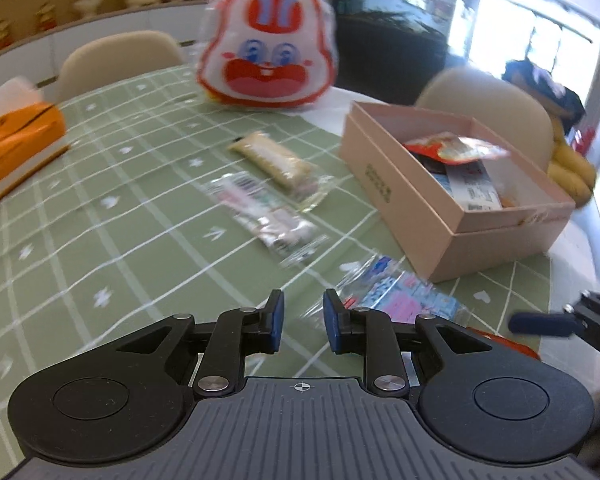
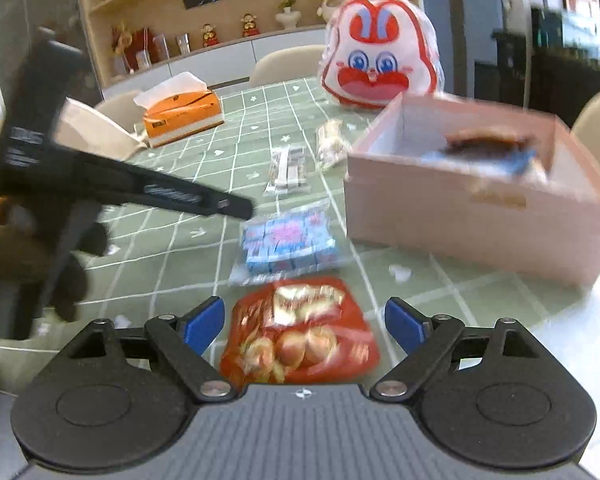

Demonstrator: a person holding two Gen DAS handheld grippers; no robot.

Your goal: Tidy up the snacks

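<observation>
Left gripper (image 1: 303, 322): over the desk (image 1: 100, 240), fingers (image 1: 277, 320) parted by a narrow gap, nothing between them.
Right gripper (image 2: 305, 320): fingers (image 2: 204, 322) spread wide, straddling the red bag (image 2: 300, 332) without touching it; nothing gripped.
Box (image 1: 452, 200): pink, open, sitting on the desk; this is the landmark. Inside, a red packet (image 1: 456, 148) lies on top of other wrappers (image 1: 472, 190).
Red bag: on the desk in front of the box, nearest the right wrist camera.
Blue-pink pack (image 2: 288, 240): between the red bag and the box, just beside the box's front corner; in the left view it lies just past the right finger.
Clear bar (image 1: 264, 212): left of the box, flat on the desk.
Beige bar (image 1: 272, 158): left of the box, just beyond the clear bar, the two wrappers touching or nearly so.
Rabbit bag (image 1: 268, 44): upright, behind the box's far left corner.
Tissue box (image 2: 184, 114): orange, well to the left of the box, near the far desk edge.
Sharpness: both views blurred, print on wrappers unreadable.
</observation>
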